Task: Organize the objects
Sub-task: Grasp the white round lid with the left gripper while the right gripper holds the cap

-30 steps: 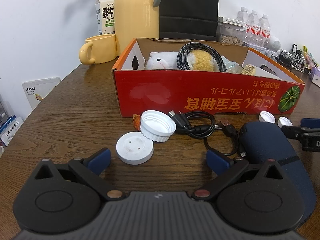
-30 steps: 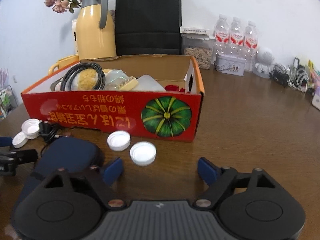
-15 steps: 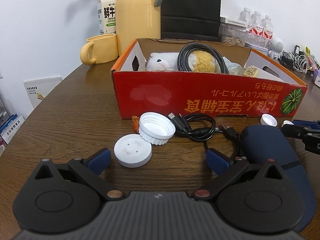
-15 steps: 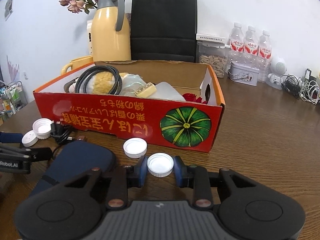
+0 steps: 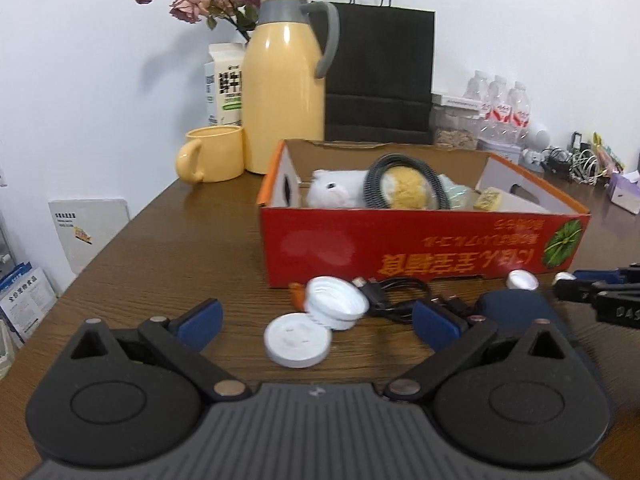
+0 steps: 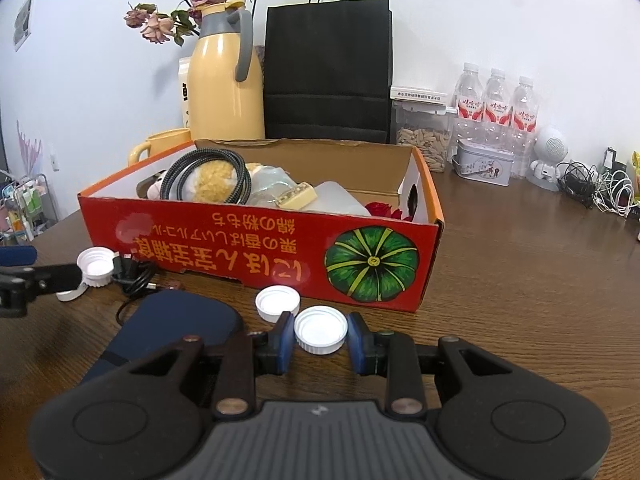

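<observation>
left tongs hang spread wide over the flat white disc and big ribbed lid on the table, while the right tongs pinch a small white cap just in front of the red box.

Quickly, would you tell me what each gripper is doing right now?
Left gripper: open, holding nothing.
Right gripper: shut on a white bottle cap.
</observation>
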Tool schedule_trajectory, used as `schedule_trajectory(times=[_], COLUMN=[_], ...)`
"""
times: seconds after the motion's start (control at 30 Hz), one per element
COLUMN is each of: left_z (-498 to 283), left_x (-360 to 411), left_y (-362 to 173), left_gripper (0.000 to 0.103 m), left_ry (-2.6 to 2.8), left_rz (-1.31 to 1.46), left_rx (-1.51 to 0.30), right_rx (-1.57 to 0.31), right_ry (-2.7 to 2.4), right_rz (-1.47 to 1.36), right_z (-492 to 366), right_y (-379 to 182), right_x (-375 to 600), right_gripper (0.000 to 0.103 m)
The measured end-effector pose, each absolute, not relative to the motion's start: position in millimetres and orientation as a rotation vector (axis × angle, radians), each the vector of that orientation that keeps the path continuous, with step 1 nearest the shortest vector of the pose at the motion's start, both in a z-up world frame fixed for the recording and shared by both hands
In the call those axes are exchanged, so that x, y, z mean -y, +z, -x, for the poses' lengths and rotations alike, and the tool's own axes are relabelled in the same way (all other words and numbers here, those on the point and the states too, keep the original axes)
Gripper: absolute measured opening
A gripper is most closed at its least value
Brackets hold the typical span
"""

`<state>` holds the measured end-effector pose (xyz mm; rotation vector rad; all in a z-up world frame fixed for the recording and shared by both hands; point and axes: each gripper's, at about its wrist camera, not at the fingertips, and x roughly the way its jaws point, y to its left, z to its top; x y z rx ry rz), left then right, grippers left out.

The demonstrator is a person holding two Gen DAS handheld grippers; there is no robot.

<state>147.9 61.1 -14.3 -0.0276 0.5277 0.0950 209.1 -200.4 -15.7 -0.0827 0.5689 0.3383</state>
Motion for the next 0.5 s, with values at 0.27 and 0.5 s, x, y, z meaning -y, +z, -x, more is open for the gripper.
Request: schedule_trajectory(times=[0.27, 0.5], left_z=[-166.2, -170.6], left_x=[-76.9, -78.1], left_y=[-26.0, -28.4], left_gripper=[0.091, 0.041], left_ry=[0.104, 0.051], left_rz=[-0.004, 0.014], left_rx=[-0.629, -0.655], right_rx=[-0.570, -0.572], right_ry=[0.337, 0.338], right_rz=[0.081, 0.080], right_z=[-209.1, -209.3], right_y=[-15.9, -15.7], right_x=[201.0, 201.5], right_gripper=[0.028, 0.028])
